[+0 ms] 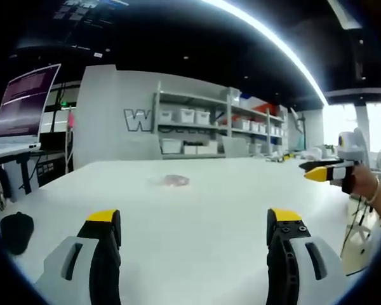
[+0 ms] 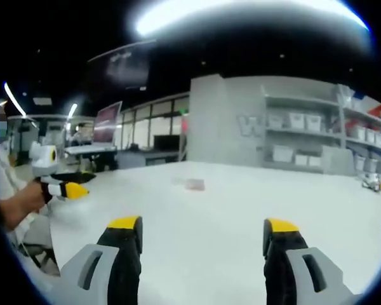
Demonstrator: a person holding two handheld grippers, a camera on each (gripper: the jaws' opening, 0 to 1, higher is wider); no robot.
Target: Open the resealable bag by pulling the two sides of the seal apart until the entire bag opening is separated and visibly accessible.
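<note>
A small clear resealable bag (image 1: 171,181) with something reddish inside lies flat on the white table (image 1: 203,210), well ahead of my left gripper (image 1: 193,227). That gripper is open, its yellow-tipped jaws wide apart with nothing between them. My right gripper (image 1: 320,170) comes in from the right edge of the left gripper view, held in a hand. In the right gripper view the bag (image 2: 193,184) lies far ahead of the open right gripper (image 2: 203,235), and my left gripper (image 2: 73,189) shows at the left, held by a person's hand.
A dark object (image 1: 16,230) sits at the table's left edge. A monitor (image 1: 26,101) stands on a desk to the left. Shelves with white bins (image 1: 197,130) line the grey wall behind the table. Small items (image 2: 374,183) lie at the far right table edge.
</note>
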